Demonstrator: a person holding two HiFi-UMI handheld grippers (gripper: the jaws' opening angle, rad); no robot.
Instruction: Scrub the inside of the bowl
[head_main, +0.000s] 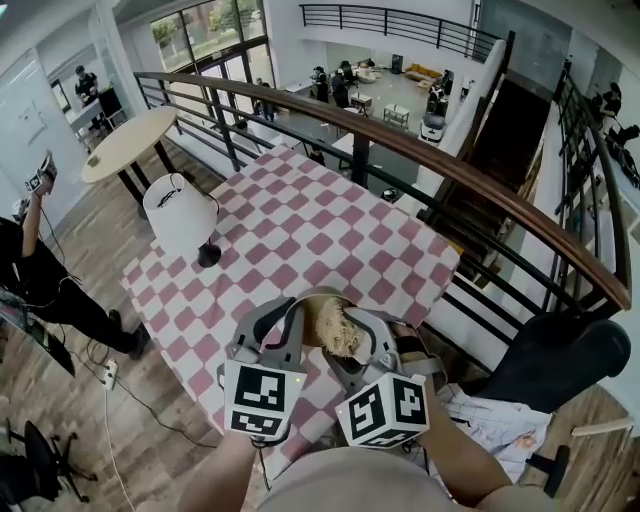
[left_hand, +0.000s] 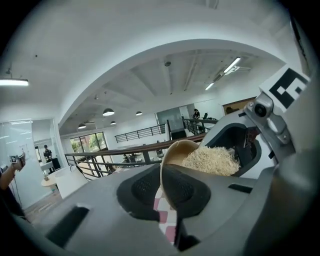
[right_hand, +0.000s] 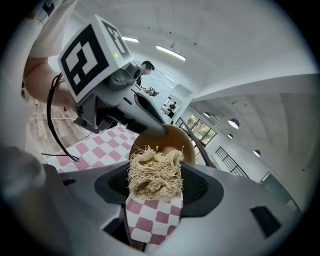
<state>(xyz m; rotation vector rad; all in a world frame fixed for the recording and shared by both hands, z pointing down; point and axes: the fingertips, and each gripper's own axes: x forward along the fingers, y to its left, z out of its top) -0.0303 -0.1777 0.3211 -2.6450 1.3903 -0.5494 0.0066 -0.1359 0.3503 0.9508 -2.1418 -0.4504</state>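
I judge the bowl (left_hand: 176, 151) to be light and rigid, a thin tan shell with a smooth, probably slick wall. A rim pinch is the sensible hold, and it needs firm pressure to stop the bowl twisting under the scrubbing. My left gripper (left_hand: 167, 192) has exactly that hold: its 2 jaws are nearly closed, 1 pad inside the wall and 1 outside, clamped on the rim edge-on. The bowl hangs in the air above the checkered table (head_main: 300, 215), tipped so its opening faces the other gripper.

The scrubber (right_hand: 154, 172) is a soft, springy wad of pale fibres (it looks like loofah). It should be light and easily squashed, best held by its base so the loose end can reach the wall. My right gripper (right_hand: 155, 189) pinches it that way, jaws drawn in on the wad. The frayed end sits just inside the bowl's mouth; whether it touches the inner wall I cannot tell.
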